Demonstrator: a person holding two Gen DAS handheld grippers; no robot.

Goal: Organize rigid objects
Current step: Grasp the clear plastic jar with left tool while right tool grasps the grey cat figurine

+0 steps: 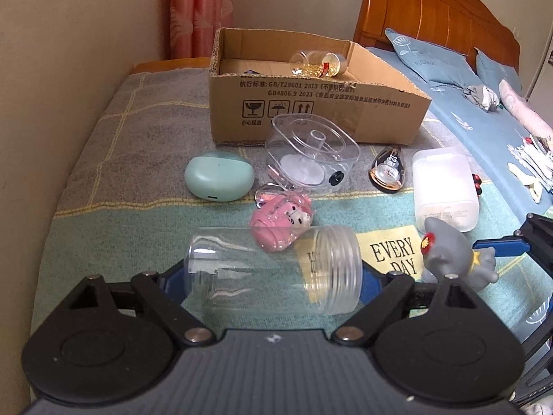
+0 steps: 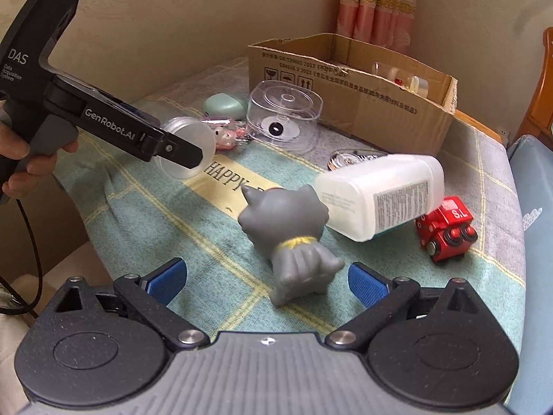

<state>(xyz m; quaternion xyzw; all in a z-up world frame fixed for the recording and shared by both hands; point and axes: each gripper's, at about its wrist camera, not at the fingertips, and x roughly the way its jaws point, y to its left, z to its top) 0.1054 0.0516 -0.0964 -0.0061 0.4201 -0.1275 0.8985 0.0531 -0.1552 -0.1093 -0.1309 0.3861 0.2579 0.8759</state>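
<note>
A clear, glossy plastic jar with a ribbed threaded neck (image 1: 273, 269) is seen, its smooth wall showing bright reflections. The grey cat-like figurine (image 2: 290, 235) is moulded in smooth, matt rubbery plastic. A soft, woven checked cloth blanket (image 2: 214, 242) with a slightly fuzzy nap is spread beneath. The brown cardboard box (image 1: 311, 103) is made of matt corrugated paperboard with rough torn edges. A satin, smooth finish is shown by the mint-green rounded plastic case (image 1: 219, 175). The white translucent plastic bottle (image 2: 380, 195) looks frosted, with a paper label. The blue gripper pads (image 2: 368, 283) appear finely textured, and the black linkages grainy matt plastic with shiny metal pins.
</note>
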